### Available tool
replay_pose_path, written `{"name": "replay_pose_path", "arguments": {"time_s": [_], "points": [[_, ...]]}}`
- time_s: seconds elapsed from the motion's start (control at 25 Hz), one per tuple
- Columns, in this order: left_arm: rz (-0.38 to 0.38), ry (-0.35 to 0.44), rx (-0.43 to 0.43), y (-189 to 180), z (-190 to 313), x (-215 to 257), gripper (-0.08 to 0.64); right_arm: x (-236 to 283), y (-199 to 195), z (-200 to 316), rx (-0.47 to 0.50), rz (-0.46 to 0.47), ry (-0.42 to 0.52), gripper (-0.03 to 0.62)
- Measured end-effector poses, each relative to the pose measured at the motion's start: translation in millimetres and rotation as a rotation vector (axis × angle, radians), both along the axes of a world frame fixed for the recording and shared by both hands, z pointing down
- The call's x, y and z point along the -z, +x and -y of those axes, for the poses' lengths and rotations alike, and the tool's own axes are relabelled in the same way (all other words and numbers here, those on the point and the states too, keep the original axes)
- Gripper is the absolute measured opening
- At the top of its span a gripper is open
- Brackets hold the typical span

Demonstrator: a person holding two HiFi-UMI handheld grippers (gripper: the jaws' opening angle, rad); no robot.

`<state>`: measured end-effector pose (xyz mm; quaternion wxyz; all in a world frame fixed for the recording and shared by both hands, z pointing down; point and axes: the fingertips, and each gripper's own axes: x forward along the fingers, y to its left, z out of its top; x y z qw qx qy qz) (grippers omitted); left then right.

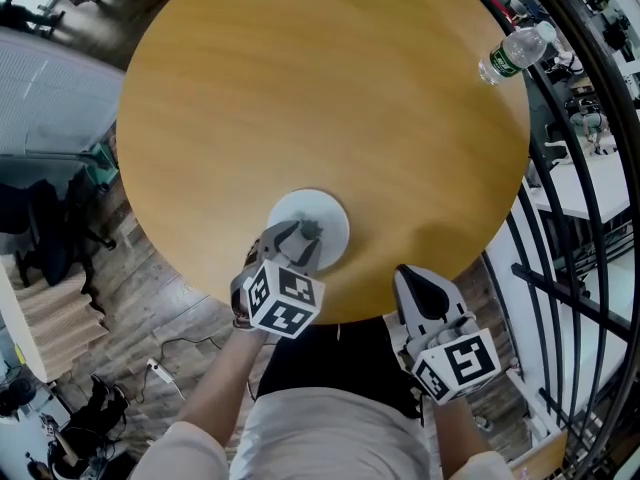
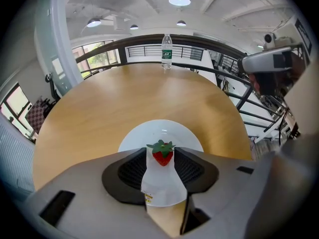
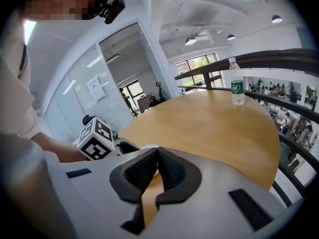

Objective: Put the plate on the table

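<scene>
From the head view, the white plate [image 1: 328, 216] lies flat on the round wooden table [image 1: 320, 88] near its front edge, with the left gripper [image 1: 295, 240] reaching over the plate's near rim and the right gripper [image 1: 420, 286] just off the table edge. The left gripper view shows its jaws spread apart, released, with the plate's rim and a strawberry [image 2: 162, 154] between them. The right gripper view shows its jaws clenched together on nothing, above the table.
</scene>
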<state>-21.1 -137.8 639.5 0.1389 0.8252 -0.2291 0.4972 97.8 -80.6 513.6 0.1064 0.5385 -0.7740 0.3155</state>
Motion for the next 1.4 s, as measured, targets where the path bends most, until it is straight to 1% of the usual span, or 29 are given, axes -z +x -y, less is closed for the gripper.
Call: {"name": "replay_pose_path", "arguments": {"time_s": [0.24, 0.36, 0.44, 0.52, 0.64, 0.76, 0.84, 0.92, 1.12, 1.24, 1.4], "points": [[-0.042, 0.014, 0.045, -1, -6, 21, 0.189, 15, -2, 0, 0.030, -0.018, 0.028, 0.026], [-0.089, 0.005, 0.087, 3, -15, 35, 0.187, 24, 1, -7, 0.045, -0.028, 0.045, 0.026], [-0.143, 0.008, 0.122, 1, -18, 50, 0.187, 32, -3, -8, 0.061, -0.037, 0.060, 0.026], [-0.204, 0.037, 0.146, -5, -17, 72, 0.180, 42, -12, -6, 0.085, -0.052, 0.074, 0.026], [-0.281, 0.109, 0.162, -14, -18, 112, 0.141, 58, -22, -2, 0.128, -0.110, 0.099, 0.026], [-0.366, 0.141, 0.202, -21, -19, 159, 0.083, 80, -23, 3, 0.154, -0.157, 0.135, 0.026], [-0.428, 0.164, 0.242, -29, -17, 190, 0.057, 98, -24, 7, 0.167, -0.173, 0.170, 0.026], [-0.471, 0.196, 0.267, -35, -20, 217, 0.043, 114, -25, 6, 0.175, -0.172, 0.206, 0.026], [-0.533, 0.288, 0.276, -39, -41, 261, 0.026, 154, -30, 2, 0.178, -0.163, 0.281, 0.026], [-0.567, 0.301, 0.314, -41, -53, 268, 0.025, 169, -32, 0, 0.177, -0.139, 0.313, 0.026], [-0.562, 0.308, 0.370, -50, -57, 265, 0.025, 167, -30, -5, 0.179, -0.138, 0.299, 0.026]]}}
